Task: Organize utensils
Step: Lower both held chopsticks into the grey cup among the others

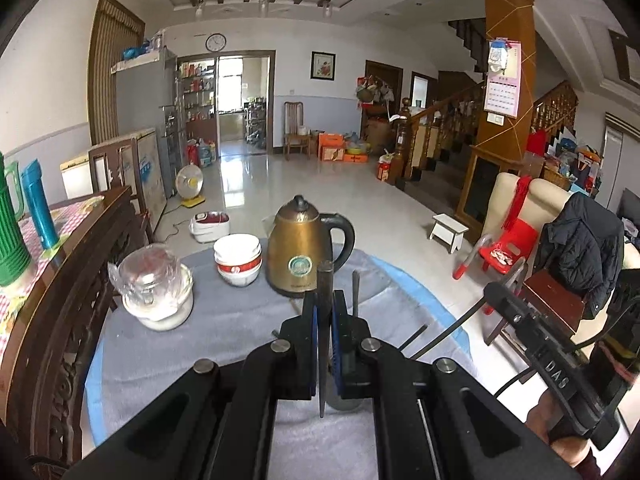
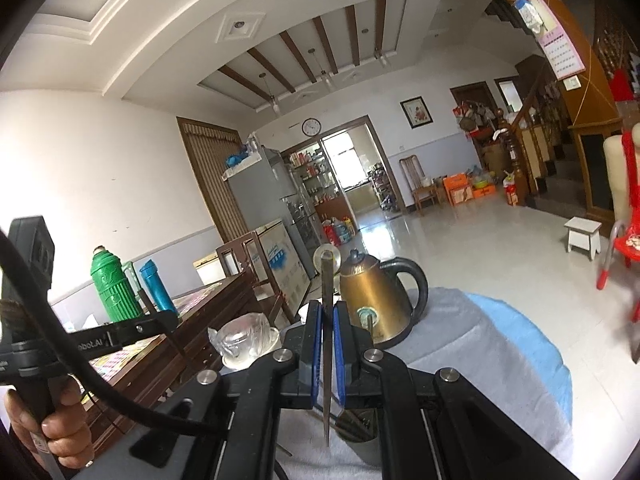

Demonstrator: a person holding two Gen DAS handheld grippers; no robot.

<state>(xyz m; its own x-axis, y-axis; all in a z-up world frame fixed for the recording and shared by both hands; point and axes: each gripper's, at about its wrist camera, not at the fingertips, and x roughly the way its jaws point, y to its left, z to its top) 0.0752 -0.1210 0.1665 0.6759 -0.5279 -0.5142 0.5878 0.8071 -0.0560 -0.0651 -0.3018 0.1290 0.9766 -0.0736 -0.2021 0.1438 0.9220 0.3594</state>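
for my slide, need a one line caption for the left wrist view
Left claw shut on an upright chopstick above a gray-clothed table with a brass kettle and stacked bowls.

A lived-in home, its big open living-dining room. Just ahead of the claw (image 1: pixel 324 304) a tabletop (image 1: pixel 224 320) under grey cloth carries a kettle (image 1: pixel 304 248), bowls (image 1: pixel 238 258) and a wrapped dish. Far ahead a doorway (image 1: pixel 242 104) opens on kitchen shelves, beside a fridge (image 1: pixel 144 108), under a wall clock (image 1: pixel 216 42). To the right rise a wooden staircase (image 1: pixel 452 128) and a calendar (image 1: pixel 503 82); to the left stand thermos flasks (image 1: pixel 12 224).
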